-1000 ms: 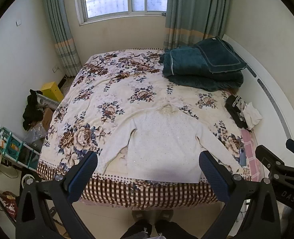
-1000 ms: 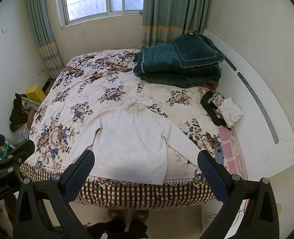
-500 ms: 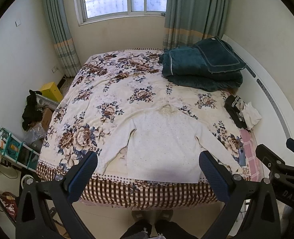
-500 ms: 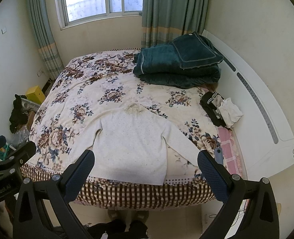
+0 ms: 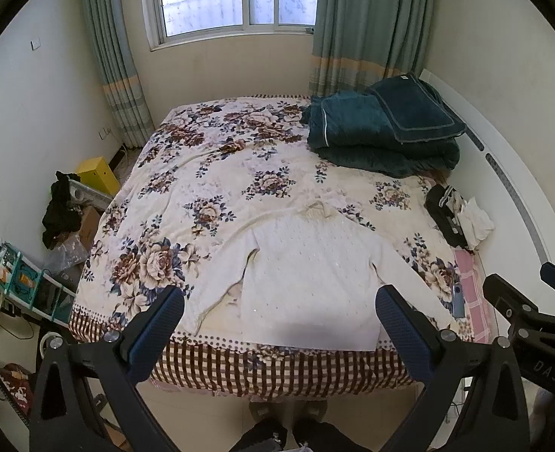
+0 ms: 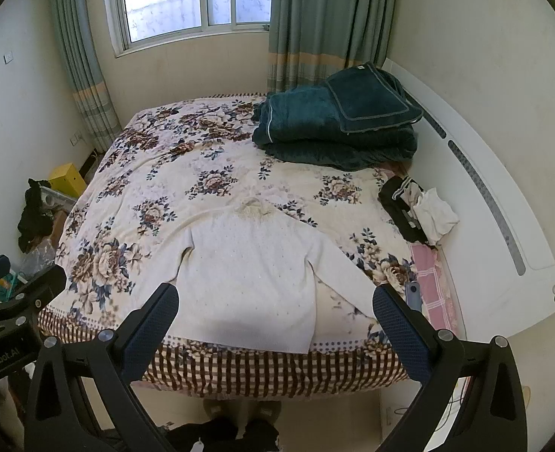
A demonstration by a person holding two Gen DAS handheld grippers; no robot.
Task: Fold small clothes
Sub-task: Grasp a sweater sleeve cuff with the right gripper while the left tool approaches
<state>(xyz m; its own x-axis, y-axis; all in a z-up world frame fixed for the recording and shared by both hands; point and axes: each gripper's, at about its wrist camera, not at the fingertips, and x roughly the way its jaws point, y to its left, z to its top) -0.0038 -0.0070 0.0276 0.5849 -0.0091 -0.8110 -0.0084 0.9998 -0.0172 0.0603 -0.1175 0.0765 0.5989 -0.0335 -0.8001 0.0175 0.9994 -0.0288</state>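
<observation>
A small white knit sweater (image 5: 311, 271) lies flat on the floral bedspread (image 5: 209, 173) near the bed's front edge, collar away from me, both sleeves spread outward. It also shows in the right wrist view (image 6: 251, 275). My left gripper (image 5: 277, 309) is open and empty, held high above the floor in front of the bed, well short of the sweater. My right gripper (image 6: 275, 307) is open and empty at a similar height to the right; its body shows at the left wrist view's right edge (image 5: 522, 312).
Folded dark teal blankets (image 5: 383, 128) sit at the bed's far right. A pile of black and white clothes (image 5: 458, 218) and a pink cloth (image 5: 469, 297) lie by the white headboard (image 6: 503, 226). A yellow box (image 5: 96, 173) and clutter stand on the floor left.
Both grippers have drifted very slightly; the view is almost unchanged. The sweater has not moved.
</observation>
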